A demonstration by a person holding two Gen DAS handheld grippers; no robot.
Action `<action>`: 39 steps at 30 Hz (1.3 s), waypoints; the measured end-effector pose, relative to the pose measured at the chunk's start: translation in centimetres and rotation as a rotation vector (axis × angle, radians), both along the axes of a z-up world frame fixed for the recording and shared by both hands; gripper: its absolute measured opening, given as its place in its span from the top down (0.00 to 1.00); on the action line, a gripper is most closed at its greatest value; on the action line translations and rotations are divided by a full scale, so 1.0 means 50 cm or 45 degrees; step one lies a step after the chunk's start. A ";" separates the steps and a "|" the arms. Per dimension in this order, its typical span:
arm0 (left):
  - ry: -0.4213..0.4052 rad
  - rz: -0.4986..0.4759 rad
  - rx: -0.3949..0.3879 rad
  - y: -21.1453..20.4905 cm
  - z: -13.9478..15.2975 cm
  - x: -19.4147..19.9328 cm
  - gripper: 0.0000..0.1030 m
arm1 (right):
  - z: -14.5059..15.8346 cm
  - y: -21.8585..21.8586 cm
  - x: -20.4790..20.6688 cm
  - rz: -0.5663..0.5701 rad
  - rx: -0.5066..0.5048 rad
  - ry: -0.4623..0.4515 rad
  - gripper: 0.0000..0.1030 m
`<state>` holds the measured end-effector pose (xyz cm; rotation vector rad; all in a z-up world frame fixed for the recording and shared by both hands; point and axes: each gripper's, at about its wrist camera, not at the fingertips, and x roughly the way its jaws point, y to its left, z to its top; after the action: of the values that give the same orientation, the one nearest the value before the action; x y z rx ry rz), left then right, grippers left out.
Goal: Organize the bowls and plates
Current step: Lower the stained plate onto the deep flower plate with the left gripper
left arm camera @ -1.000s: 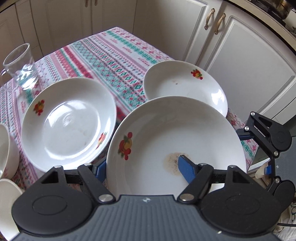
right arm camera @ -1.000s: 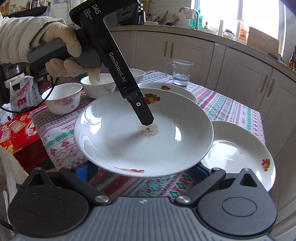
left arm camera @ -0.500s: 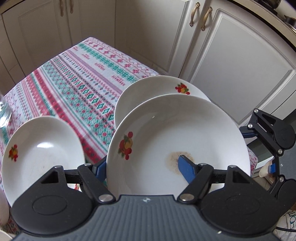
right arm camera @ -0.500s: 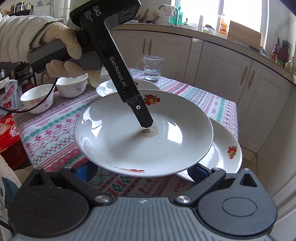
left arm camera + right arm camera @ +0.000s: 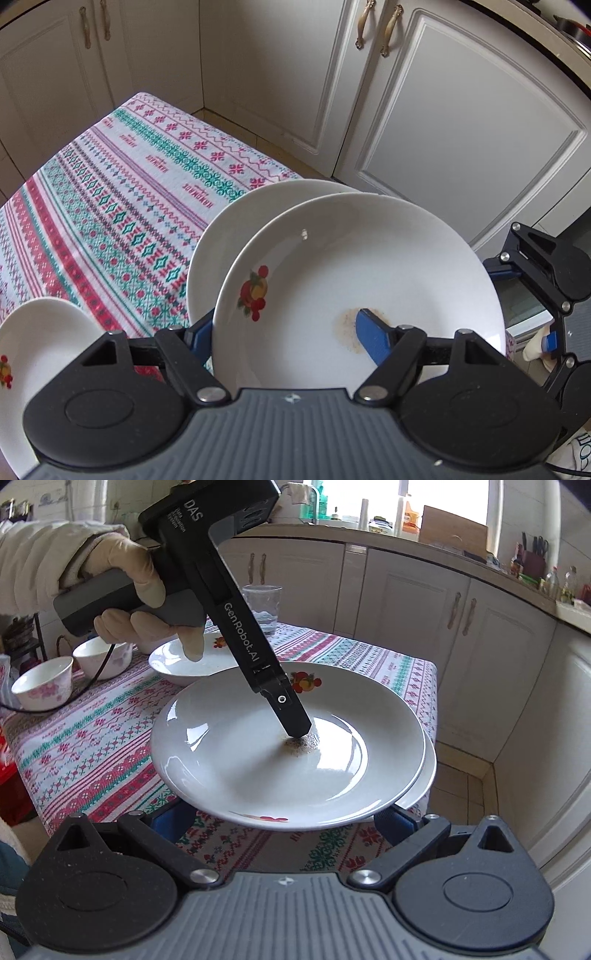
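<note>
Left wrist view: the carried plate [image 5: 369, 266] is being pinched by the left tongs [image 5: 284, 332], one blue pad [image 5: 373, 338] lying on its soiled centre, the other under the rim. A second ago a second plate [image 5: 221, 236] was sitting well ahead of the tongs, apart from the carried one; now it is showing just behind and beneath it, mostly covered. A third plate [image 5: 33, 350] has been sliding off toward the left edge. Reading: the carried plate is arriving over its stacking spot; lowering looks like the next step.

Right wrist view: the right tongs [image 5: 284, 823] are standing spread, both pads [image 5: 391, 821] under the near rim of the carried plate [image 5: 236, 760], not visibly pressing on it. The gloved hand [image 5: 136, 590] is steering the left tongs [image 5: 299, 731] from ahead. The lower plate [image 5: 424, 771] is peeking out as a thin crescent at right. Two bowls [image 5: 44, 683] and a glass [image 5: 262, 605] are waiting farther ahead on the table [image 5: 85, 746].
</note>
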<state>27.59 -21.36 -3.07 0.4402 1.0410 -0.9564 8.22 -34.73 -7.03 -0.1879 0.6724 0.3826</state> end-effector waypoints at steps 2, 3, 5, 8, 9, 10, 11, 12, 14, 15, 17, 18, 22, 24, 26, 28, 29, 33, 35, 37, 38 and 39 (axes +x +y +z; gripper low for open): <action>-0.002 -0.008 0.001 -0.010 -0.002 0.004 0.25 | 0.000 -0.008 0.002 -0.018 0.021 0.005 0.00; -0.003 -0.010 0.001 -0.014 -0.003 0.005 0.25 | 0.000 -0.012 0.007 -0.027 0.031 0.008 0.00; 0.000 -0.015 -0.001 -0.022 -0.005 0.011 0.25 | -0.001 -0.015 0.009 -0.044 0.049 0.016 0.00; 0.017 -0.013 0.000 -0.029 -0.011 0.023 0.25 | -0.001 -0.020 0.014 -0.071 0.065 0.031 0.00; 0.020 -0.014 0.000 -0.031 -0.013 0.026 0.25 | 0.000 -0.019 0.016 -0.080 0.066 0.035 0.00; 0.022 -0.010 0.004 -0.034 -0.015 0.030 0.25 | 0.001 -0.021 0.019 -0.090 0.067 0.043 0.00; 0.021 -0.010 0.006 -0.036 -0.017 0.032 0.25 | 0.002 -0.022 0.022 -0.102 0.067 0.051 0.00; 0.022 -0.011 0.008 -0.037 -0.020 0.034 0.25 | 0.003 -0.022 0.024 -0.114 0.065 0.060 0.00; 0.041 -0.003 0.009 -0.037 -0.025 0.041 0.25 | 0.005 -0.022 0.029 -0.135 0.063 0.077 0.00; 0.049 0.000 0.010 -0.036 -0.028 0.043 0.25 | 0.006 -0.021 0.030 -0.141 0.060 0.082 0.00; 0.059 0.005 0.013 -0.035 -0.034 0.047 0.25 | 0.009 -0.021 0.034 -0.151 0.059 0.092 0.00; 0.058 0.006 0.017 -0.035 -0.036 0.047 0.25 | 0.009 -0.021 0.035 -0.154 0.059 0.096 0.00; 0.056 0.002 0.021 -0.034 -0.039 0.048 0.25 | 0.009 -0.019 0.040 -0.167 0.068 0.099 0.00; 0.056 -0.001 0.024 -0.035 -0.039 0.049 0.25 | 0.008 -0.020 0.040 -0.169 0.065 0.100 0.00; 0.042 -0.016 0.034 -0.038 -0.038 0.048 0.24 | 0.009 -0.020 0.040 -0.171 0.062 0.099 0.00; 0.029 -0.027 0.044 -0.040 -0.037 0.046 0.24 | 0.010 -0.019 0.040 -0.179 0.061 0.095 0.00; 0.022 -0.029 0.047 -0.041 -0.037 0.045 0.24 | 0.010 -0.020 0.041 -0.183 0.068 0.094 0.00; 0.002 -0.036 0.055 -0.042 -0.035 0.045 0.24 | 0.012 -0.024 0.041 -0.184 0.083 0.092 0.00; 0.000 -0.038 0.050 -0.038 -0.033 0.045 0.23 | 0.013 -0.024 0.039 -0.183 0.075 0.084 0.00; 0.002 -0.034 0.045 -0.034 -0.031 0.047 0.23 | 0.013 -0.023 0.040 -0.185 0.073 0.085 0.00; 0.003 -0.033 0.044 -0.034 -0.030 0.047 0.23 | 0.013 -0.023 0.040 -0.184 0.071 0.084 0.00; 0.004 -0.032 0.042 -0.033 -0.029 0.048 0.23 | 0.013 -0.022 0.040 -0.185 0.069 0.085 0.00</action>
<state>29.98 -23.03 -4.53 0.4803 1.0574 -0.9632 10.23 -35.84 -6.40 -0.0746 0.7358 0.2684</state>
